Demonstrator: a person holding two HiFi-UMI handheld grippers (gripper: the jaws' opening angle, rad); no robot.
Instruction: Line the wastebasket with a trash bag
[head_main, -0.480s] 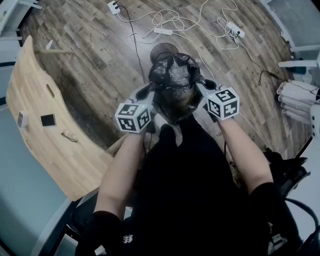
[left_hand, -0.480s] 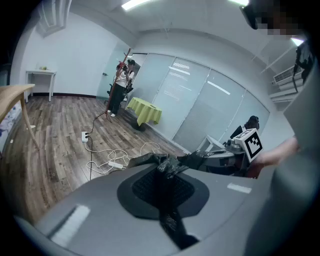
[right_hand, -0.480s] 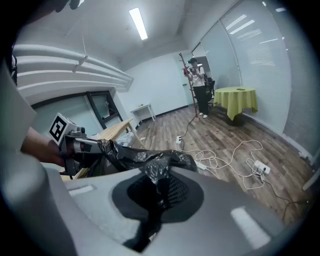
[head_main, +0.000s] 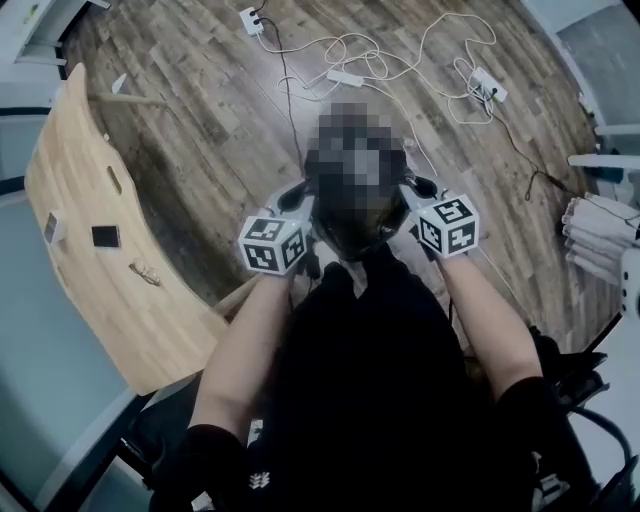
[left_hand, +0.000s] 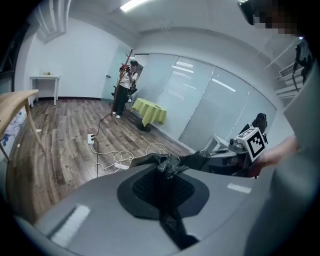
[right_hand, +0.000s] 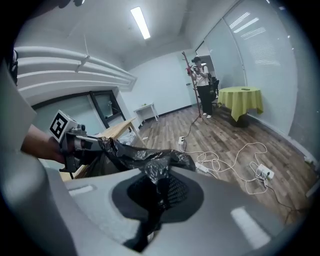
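A black trash bag (head_main: 356, 228) hangs stretched between my two grippers in front of the person's body; a mosaic patch covers its upper part in the head view. My left gripper (head_main: 302, 202) is shut on one edge of the bag (left_hand: 169, 164), and the film runs down through the closed jaws. My right gripper (head_main: 414, 190) is shut on the opposite edge of the bag (right_hand: 150, 161). Each gripper view shows the other gripper across the taut bag: the right gripper (left_hand: 235, 150) and the left gripper (right_hand: 92, 145). No wastebasket shows in any view now.
A curved wooden table (head_main: 90, 260) with small devices stands at the left. White cables and power strips (head_main: 345, 77) lie on the wood floor ahead. White racks (head_main: 600, 235) are at the right. Far off, a person (left_hand: 125, 85) stands beside a yellow-covered table (left_hand: 150, 111).
The head view has shifted a little, so the floor cables sit further right. Both grippers keep their hold on the bag and sit slightly lower in the picture.
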